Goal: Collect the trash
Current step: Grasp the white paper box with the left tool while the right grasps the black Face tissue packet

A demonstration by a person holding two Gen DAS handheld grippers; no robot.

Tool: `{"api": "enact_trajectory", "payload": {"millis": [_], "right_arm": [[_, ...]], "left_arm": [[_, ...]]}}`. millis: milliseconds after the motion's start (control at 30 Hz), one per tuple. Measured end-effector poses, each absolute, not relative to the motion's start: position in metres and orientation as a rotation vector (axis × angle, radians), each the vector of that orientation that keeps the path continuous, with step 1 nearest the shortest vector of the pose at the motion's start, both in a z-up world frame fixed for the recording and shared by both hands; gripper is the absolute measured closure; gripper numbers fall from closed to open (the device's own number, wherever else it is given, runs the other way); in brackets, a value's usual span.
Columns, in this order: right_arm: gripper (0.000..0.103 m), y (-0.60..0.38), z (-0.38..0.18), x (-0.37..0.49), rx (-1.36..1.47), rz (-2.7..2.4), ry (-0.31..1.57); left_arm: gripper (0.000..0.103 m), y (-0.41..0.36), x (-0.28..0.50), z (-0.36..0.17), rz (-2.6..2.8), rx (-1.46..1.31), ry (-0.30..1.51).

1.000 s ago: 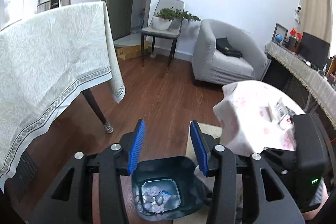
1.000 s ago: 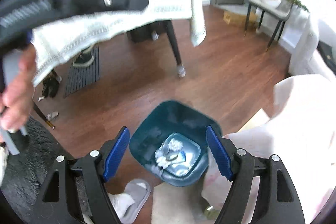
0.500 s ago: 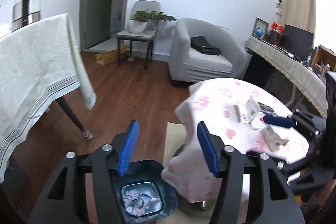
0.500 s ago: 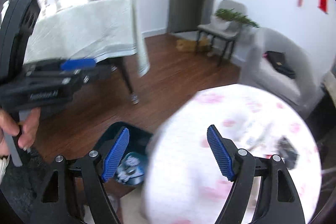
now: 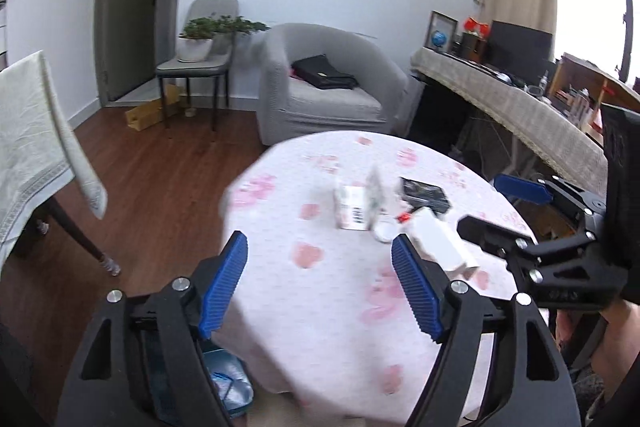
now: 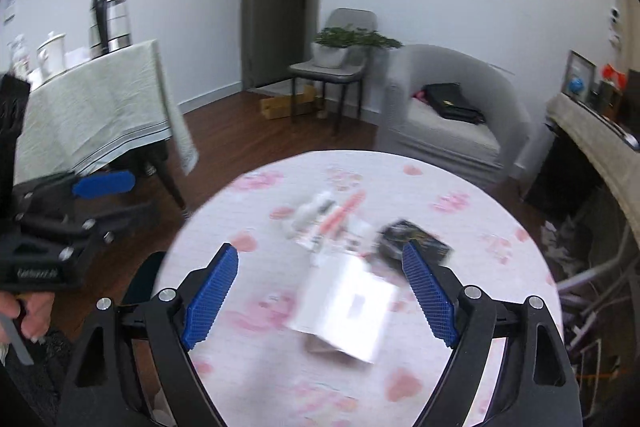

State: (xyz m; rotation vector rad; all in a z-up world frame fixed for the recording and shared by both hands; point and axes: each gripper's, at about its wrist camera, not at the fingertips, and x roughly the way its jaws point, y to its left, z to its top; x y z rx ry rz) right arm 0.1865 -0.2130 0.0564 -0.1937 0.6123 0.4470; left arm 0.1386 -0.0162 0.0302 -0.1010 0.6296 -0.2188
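Two grippers, both empty, both with jaws spread wide. The right gripper point(image 6: 320, 295) hangs over the round table point(image 6: 500, 227), blue pads apart, nothing between them but air. Directly ahead and below, framed between its fingers, lies the white box point(image 6: 344, 307). The box is flat on the pink-flowered cloth, long axis running diagonally, near end low and to the right in the wrist view, far end up and to the left toward the rest of the litter. View is motion-blurred; edges soft.

Beyond the box, further from the right gripper: a crumpled printed wrapper point(image 6: 316, 223), what looks like a pink-red strip point(image 6: 344, 215), and a black packet point(image 6: 416, 243) off to the right, near the right finger's line. Items sit close together; whether they touch cannot be told.

The left gripper point(image 5: 320, 287) is also open, held nearer the table's left edge. From its view the white box point(image 5: 436, 243) lies ahead and to the right, just beyond its right pad, well off its centre line. A small carton with a barcode point(image 5: 352, 207) and a round white lid point(image 5: 384, 231) sit further in.

The bin point(image 5: 228, 387) shows low at the left, on the floor beside the table, under the left gripper.

Judgement: the right gripper is the better placed for the box, already lined up above it. A closing across the box's short side would need some wrist rotation, since the long axis lies oblique to the jaw line.
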Motion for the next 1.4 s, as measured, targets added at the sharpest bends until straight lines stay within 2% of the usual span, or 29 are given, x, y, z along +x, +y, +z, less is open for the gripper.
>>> {"api": "enact_trajectory", "payload": {"millis": [333,600,767,867,1033,1133,1167,1267,1333,1400], "right_arm": [[0.016,-0.297,0.039,0.207,-0.085,0.309,0.654],[0.016,-0.327,0.027,0.214,-0.02,0.295,0.695],[0.016,-0.336,0.021,0.219,0.029,0.32,0.722],[0.016,-0.339,0.015,0.223,0.033,0.319,0.743],[0.016,-0.341,0.005,0.232,0.052,0.328,0.774],[0.016,-0.342,0.003,0.235,0.068,0.334,0.783],[0.016,-0.342,0.003,0.236,0.074,0.34,0.782],[0.016,-0.341,0.001,0.237,0.079,0.353,0.786],[0.016,-0.339,0.002,0.238,0.079,0.364,0.783],[0.016,-0.336,0.002,0.239,0.081,0.375,0.786]], "left_arm": [[0.024,-0.08,0.157,0.004,-0.309,-0.103,0.712],[0.025,-0.114,0.173,-0.021,-0.305,-0.106,0.81],[0.027,-0.118,0.187,-0.032,-0.311,-0.202,0.851],[0.031,-0.116,0.194,-0.038,-0.293,-0.268,0.855],[0.045,-0.116,0.199,-0.034,-0.265,-0.286,0.817],[0.057,-0.12,0.201,-0.034,-0.288,-0.303,0.813],[0.065,-0.12,0.2,-0.034,-0.313,-0.324,0.81],[0.067,-0.123,0.197,-0.032,-0.338,-0.308,0.808],[0.08,-0.124,0.195,-0.031,-0.35,-0.287,0.81],[0.079,-0.123,0.192,-0.031,-0.356,-0.271,0.818]]}}
